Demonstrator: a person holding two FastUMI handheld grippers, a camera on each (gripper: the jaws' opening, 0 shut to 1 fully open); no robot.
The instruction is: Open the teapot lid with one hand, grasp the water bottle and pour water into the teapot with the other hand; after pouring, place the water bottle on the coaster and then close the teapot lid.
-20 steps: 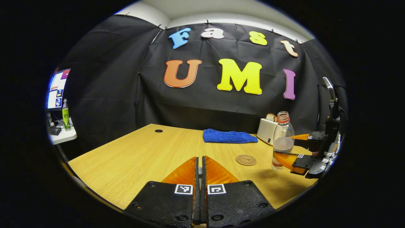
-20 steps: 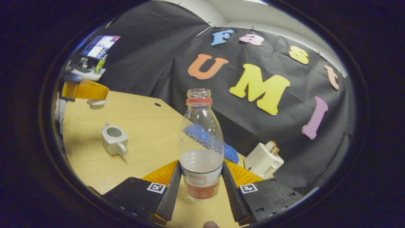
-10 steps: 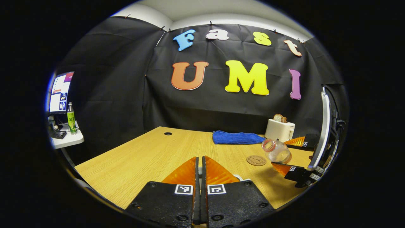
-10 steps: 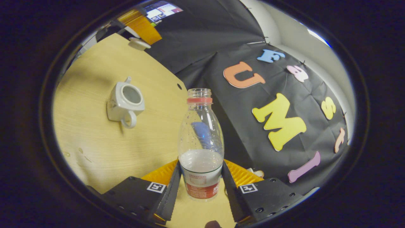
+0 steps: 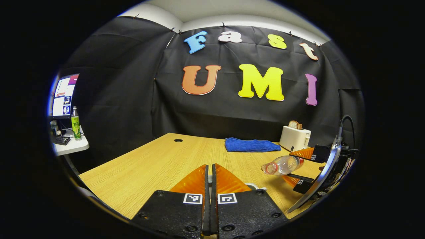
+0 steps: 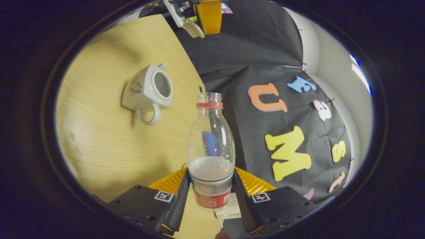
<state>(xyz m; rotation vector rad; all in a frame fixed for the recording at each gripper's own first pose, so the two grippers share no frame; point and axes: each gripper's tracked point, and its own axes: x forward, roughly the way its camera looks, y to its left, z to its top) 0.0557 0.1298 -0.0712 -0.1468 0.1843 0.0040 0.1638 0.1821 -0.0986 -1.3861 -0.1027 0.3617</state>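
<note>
Now right hand-held gripper (image 6: pixel 210 196) clamps water bottle (image 6: pixel 211 152), tipped w/ neck toward lidless teapot (image 6: pixel 147 92).

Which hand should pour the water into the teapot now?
The right one. The right gripper is shut on the water bottle, already tipped toward the open teapot. The left gripper is holding the teapot lid up and out of the way.

Clear glossy plastic water bottle (image 6: pixel 211 146); glazed ceramic teapot (image 6: pixel 147 91); matt wood-grain table (image 5: pixel 159 162).
</note>
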